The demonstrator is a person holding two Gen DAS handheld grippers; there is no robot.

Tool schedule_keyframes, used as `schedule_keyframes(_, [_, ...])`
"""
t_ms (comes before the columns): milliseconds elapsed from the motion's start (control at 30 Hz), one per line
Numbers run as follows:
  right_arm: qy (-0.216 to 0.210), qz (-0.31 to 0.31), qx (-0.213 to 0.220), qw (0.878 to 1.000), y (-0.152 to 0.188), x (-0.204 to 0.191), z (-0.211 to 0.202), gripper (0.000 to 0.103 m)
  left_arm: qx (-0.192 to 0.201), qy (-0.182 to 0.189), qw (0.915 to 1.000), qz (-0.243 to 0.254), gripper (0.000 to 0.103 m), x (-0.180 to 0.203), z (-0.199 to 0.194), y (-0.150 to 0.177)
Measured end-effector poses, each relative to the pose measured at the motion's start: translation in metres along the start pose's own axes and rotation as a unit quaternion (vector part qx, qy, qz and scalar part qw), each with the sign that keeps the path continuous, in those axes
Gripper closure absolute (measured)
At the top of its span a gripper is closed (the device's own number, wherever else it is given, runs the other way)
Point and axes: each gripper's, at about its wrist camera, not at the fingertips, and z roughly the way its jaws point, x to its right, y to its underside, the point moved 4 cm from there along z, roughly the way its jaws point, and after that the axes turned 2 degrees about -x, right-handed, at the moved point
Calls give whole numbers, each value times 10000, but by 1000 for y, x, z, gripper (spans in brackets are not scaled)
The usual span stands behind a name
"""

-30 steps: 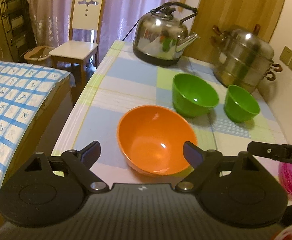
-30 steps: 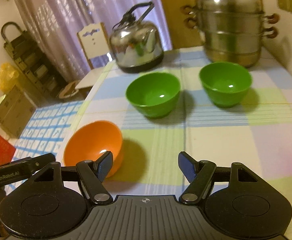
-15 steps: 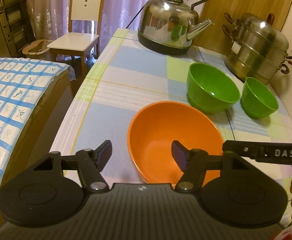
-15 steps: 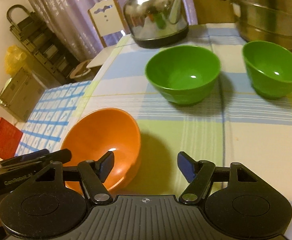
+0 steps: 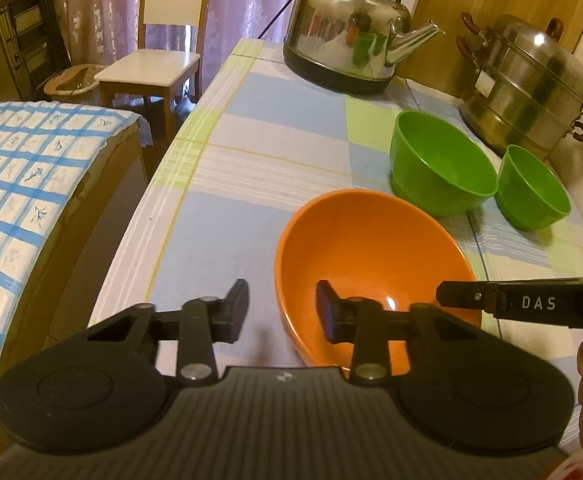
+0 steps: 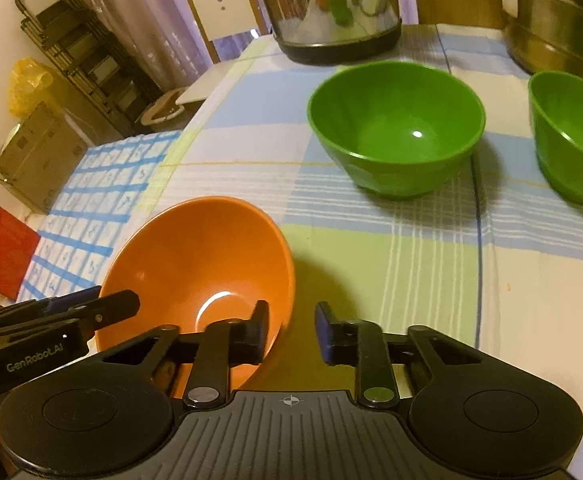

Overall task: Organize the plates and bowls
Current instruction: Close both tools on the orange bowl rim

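Note:
An orange bowl (image 5: 371, 256) stands on the checked tablecloth near the front; it also shows in the right wrist view (image 6: 203, 256). My left gripper (image 5: 283, 312) is open and straddles the bowl's left rim, one finger inside, one outside. My right gripper (image 6: 291, 330) is open and straddles the bowl's right rim the same way. A large green bowl (image 5: 441, 168) and a smaller green bowl (image 5: 531, 190) stand behind; both show in the right wrist view, large (image 6: 395, 128) and small (image 6: 571, 136).
A steel kettle (image 5: 351, 36) and a stacked steel steamer pot (image 5: 527, 84) stand at the back of the table (image 5: 251, 128). The table's left edge drops beside a blue-checked covered surface (image 5: 23, 184). A white chair (image 5: 159, 60) stands beyond.
Both grippers have moved forward and down to the orange bowl and narrowed. Each now has one finger inside the rim and one outside.

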Motion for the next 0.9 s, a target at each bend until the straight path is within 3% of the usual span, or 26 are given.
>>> schedule_keyframes(100, [-14, -40, -12, 10000, 1, -3, 0, 89, -28, -23, 10000, 44, 81, 0, 0, 2])
schedule_keyframes(233, [15, -100, -15, 9999, 0, -6, 0, 91, -33, 67, 10000, 27, 93, 2, 0, 3])
schedule_keyframes(567, [75, -90, 152, 9998, -3, -5, -16, 91, 35, 64, 9998, 169, 93, 16, -10, -4])
schedule_keyframes(900, [70, 171, 682, 9975, -23, 8, -55, 91, 467, 136, 9982, 349, 93, 54, -31, -53])
